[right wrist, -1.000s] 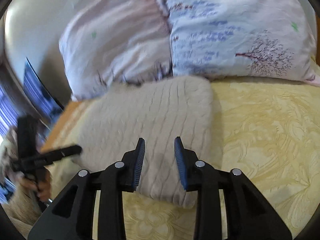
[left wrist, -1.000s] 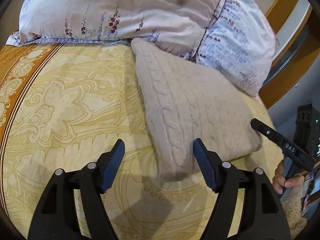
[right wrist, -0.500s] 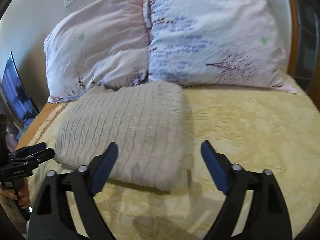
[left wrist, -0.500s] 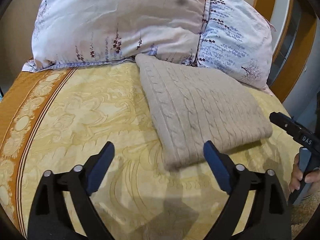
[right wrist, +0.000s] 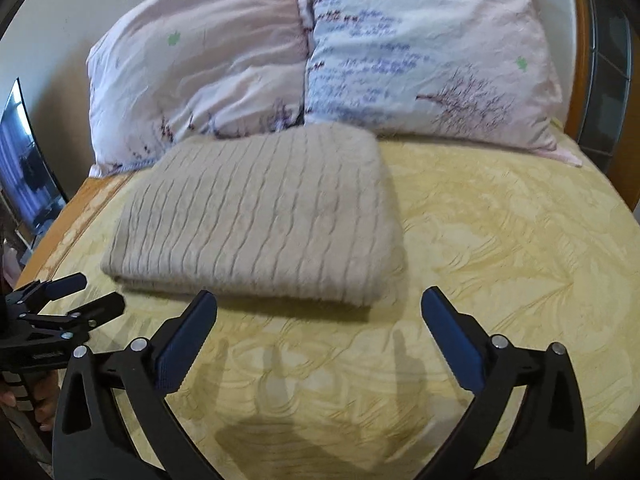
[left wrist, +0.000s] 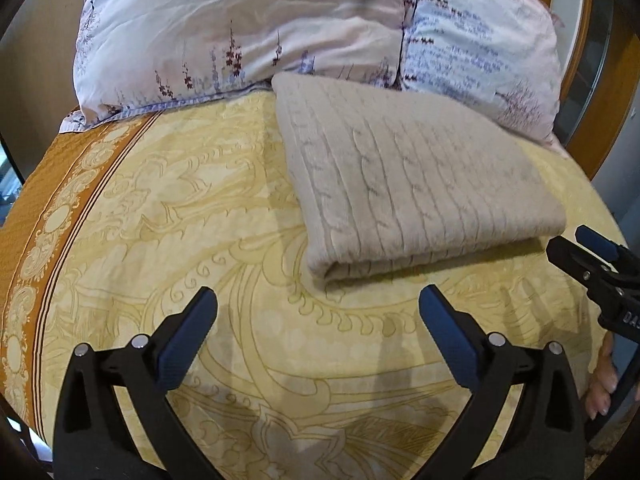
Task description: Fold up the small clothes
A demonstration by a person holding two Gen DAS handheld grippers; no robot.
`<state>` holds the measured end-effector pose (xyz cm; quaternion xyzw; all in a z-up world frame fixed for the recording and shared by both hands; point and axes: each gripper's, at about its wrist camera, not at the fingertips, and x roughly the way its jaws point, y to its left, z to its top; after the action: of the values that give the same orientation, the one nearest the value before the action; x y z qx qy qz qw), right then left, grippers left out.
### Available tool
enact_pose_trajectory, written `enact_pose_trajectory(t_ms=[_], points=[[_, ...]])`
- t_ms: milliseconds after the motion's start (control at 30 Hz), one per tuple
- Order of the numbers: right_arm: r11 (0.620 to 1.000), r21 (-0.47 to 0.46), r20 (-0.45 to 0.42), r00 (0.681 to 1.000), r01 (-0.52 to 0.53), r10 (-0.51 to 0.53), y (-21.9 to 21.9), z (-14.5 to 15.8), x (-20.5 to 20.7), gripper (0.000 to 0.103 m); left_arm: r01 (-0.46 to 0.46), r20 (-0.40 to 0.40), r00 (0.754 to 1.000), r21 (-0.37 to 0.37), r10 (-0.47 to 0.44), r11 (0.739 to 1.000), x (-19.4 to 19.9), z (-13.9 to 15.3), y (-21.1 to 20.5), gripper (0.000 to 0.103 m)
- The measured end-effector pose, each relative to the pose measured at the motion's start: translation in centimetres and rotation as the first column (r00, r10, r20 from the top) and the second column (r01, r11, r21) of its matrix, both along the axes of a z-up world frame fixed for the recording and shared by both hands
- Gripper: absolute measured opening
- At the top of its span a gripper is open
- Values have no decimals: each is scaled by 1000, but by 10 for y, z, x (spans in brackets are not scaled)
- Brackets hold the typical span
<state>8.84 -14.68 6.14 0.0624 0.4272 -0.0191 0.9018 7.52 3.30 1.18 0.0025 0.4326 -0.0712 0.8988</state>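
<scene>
A beige cable-knit sweater [left wrist: 416,176] lies folded into a flat rectangle on the yellow patterned bedspread [left wrist: 180,208], its far edge against the pillows. It also shows in the right wrist view [right wrist: 264,216]. My left gripper [left wrist: 318,320] is open and empty, held back from the sweater's near edge. My right gripper [right wrist: 318,320] is open and empty, also short of the sweater. The right gripper shows at the right edge of the left wrist view [left wrist: 596,256]; the left gripper shows at the left of the right wrist view [right wrist: 64,300].
Two floral pillows [left wrist: 248,28] [right wrist: 424,52] lean at the head of the bed. A wooden bed frame [left wrist: 600,80] stands to the right. A monitor [right wrist: 24,168] sits off the bed's left side. An orange border [left wrist: 48,184] runs along the bedspread.
Both grippers have pulled back from the sweater toward the near side of the bed. The right gripper, nearly shut over the sweater a second ago, has opened wide.
</scene>
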Motion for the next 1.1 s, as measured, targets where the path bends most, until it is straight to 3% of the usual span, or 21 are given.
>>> enact_pose_trajectory(t_ms=[367,767,1100], points=[[999,-35,-117,993,30,-34,12,-24,2,102,-2,-55,998,79,6,997,2,-15,-9,101],[993,-109,-151,986,51,-67,13,-29,4,102,-13,-66,998,86,19,996,8,-19,-8,101],[992,-115,-151,986,54,-71,14,-29,4,102,-19,-76,997,88,26,996,9,-19,-8,101]])
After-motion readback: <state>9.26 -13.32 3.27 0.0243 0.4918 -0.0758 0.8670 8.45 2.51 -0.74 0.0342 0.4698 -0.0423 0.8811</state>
